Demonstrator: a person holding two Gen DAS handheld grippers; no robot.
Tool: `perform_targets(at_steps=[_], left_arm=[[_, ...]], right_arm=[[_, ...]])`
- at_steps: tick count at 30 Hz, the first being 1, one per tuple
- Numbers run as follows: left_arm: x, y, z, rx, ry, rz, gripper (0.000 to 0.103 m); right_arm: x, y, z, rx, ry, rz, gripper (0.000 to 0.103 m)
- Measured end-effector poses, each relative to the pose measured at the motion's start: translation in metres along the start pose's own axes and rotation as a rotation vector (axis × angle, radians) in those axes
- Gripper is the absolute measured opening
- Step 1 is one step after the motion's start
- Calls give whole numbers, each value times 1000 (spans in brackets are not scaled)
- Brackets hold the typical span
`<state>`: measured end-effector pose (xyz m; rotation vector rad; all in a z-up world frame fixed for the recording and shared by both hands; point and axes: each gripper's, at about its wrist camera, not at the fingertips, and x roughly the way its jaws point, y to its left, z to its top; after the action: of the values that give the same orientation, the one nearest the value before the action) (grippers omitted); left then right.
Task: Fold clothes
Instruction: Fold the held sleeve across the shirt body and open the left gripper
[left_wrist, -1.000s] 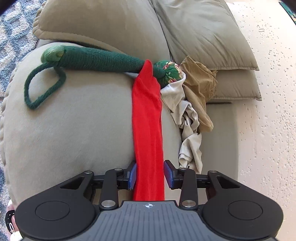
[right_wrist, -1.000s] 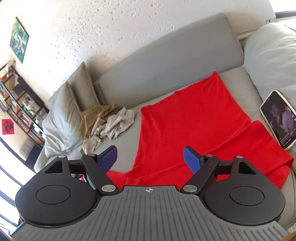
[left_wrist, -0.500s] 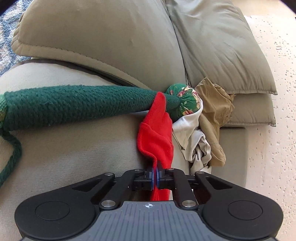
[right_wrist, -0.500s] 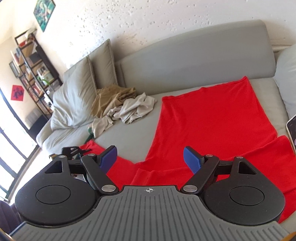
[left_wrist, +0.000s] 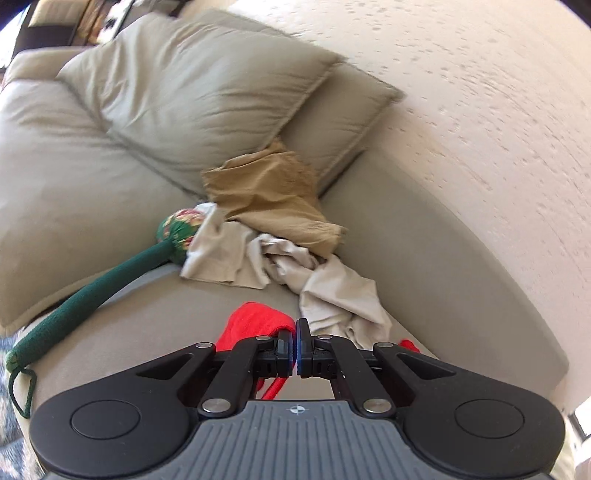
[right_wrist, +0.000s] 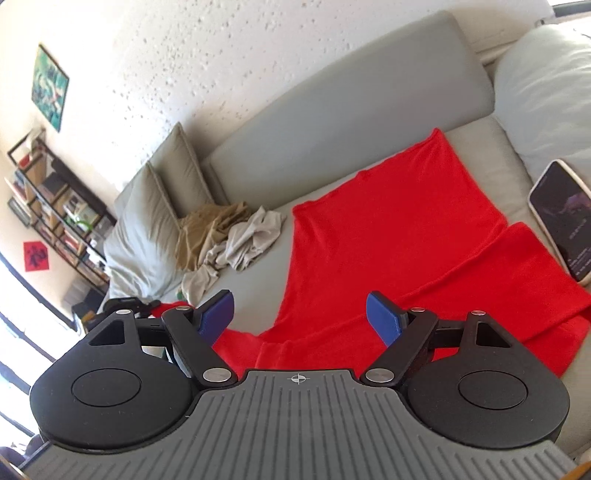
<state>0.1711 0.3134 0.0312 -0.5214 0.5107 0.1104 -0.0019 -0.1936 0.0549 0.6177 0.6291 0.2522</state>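
A red garment (right_wrist: 388, 229) lies spread flat on the grey sofa seat (right_wrist: 255, 280), one long part folded along its near right edge. My right gripper (right_wrist: 301, 310) hovers open above its near edge, nothing between the blue pads. In the left wrist view my left gripper (left_wrist: 297, 328) is shut on a bunched end of the red garment (left_wrist: 255, 321), lifted above the seat; more red cloth hangs below the jaws. In the right wrist view that red end (right_wrist: 166, 307) shows at the sofa's left, beside the dark body of the left gripper.
A tan garment (left_wrist: 258, 192) and a crumpled off-white one (left_wrist: 332, 291) lie piled against two grey cushions (left_wrist: 184, 92). A green knitted stick with a patterned ball end (left_wrist: 92, 295) rests on the seat. A phone (right_wrist: 561, 221) lies right of the red garment. Shelves (right_wrist: 48, 206) stand left.
My left gripper closed on the hanging red end, then rose and rolled, carrying it from the sofa's side up over the seat. The right gripper stayed open and shifted only a little.
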Motion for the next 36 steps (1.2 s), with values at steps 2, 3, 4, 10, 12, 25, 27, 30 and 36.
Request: perform_targets(at_steps=[2, 3, 4, 10, 12, 25, 27, 30, 36], left_arm=[[-17, -43, -18, 126, -32, -26, 0], [-26, -65, -32, 174, -47, -40, 0], [-35, -87, -45, 223, -61, -53, 0], [-89, -219, -148, 498, -138, -63, 0], [-94, -253, -190, 595, -134, -65, 0], [-88, -312, -365, 1084, 111, -165, 46], [-105, -306, -361, 1108, 105, -228, 47], [-124, -298, -358, 1155, 114, -339, 59], [-98, -282, -372, 1114, 297, -358, 72]], right_arm=[[-15, -13, 1, 17, -30, -13, 82], [-22, -20, 1, 26, -42, -20, 82], [-29, -27, 1, 34, -53, -28, 82], [-57, -73, -6, 101, -90, -73, 83], [-63, -90, -10, 130, -96, -84, 83], [-62, -132, -29, 186, -49, -88, 86], [-59, -130, -27, 166, -51, -92, 86], [-56, -125, -23, 138, -65, -100, 86], [-42, -115, -20, 102, -39, -145, 86]])
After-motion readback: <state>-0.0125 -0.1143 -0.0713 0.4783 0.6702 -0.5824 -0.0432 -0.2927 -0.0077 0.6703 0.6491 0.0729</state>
